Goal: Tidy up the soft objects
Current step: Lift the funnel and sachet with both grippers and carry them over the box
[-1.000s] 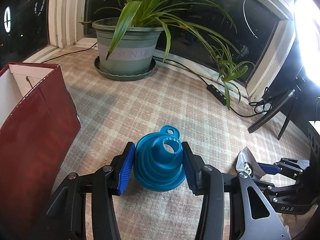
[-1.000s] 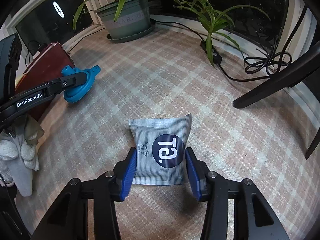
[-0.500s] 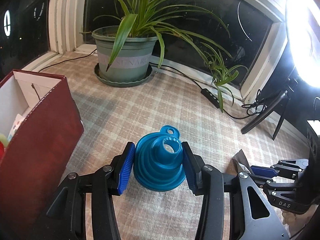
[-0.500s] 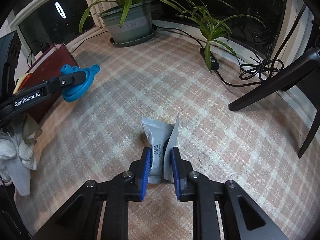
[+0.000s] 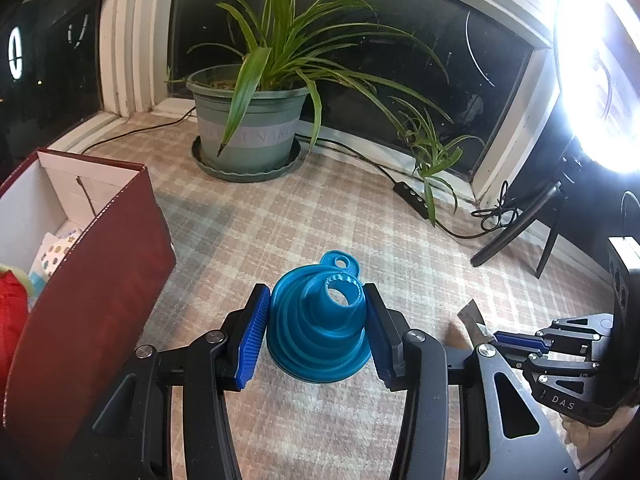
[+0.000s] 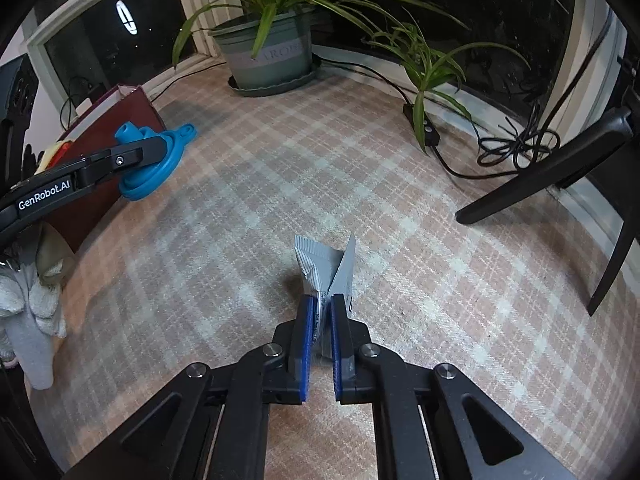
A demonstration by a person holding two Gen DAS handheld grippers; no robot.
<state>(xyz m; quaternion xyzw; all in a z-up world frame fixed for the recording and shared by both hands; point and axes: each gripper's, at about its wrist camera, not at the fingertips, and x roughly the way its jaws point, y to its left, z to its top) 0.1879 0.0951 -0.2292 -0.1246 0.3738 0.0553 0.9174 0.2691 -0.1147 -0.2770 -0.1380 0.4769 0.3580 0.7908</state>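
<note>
Two grippers each hold one soft thing, the left gripper (image 5: 316,332) squeezing the blue funnel (image 5: 320,320) near the red box (image 5: 88,280), the right gripper (image 6: 321,332) pinching the gray packet (image 6: 326,268) just above the rug, so both likely go into the box next.

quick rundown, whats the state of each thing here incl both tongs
left tongs: shut on the blue funnel
blue funnel: collapsed, gripped, off the cloth
right tongs: shut on the grey packet
grey packet: pinched, folded
red box: open-topped, things inside
ring light: on
</note>
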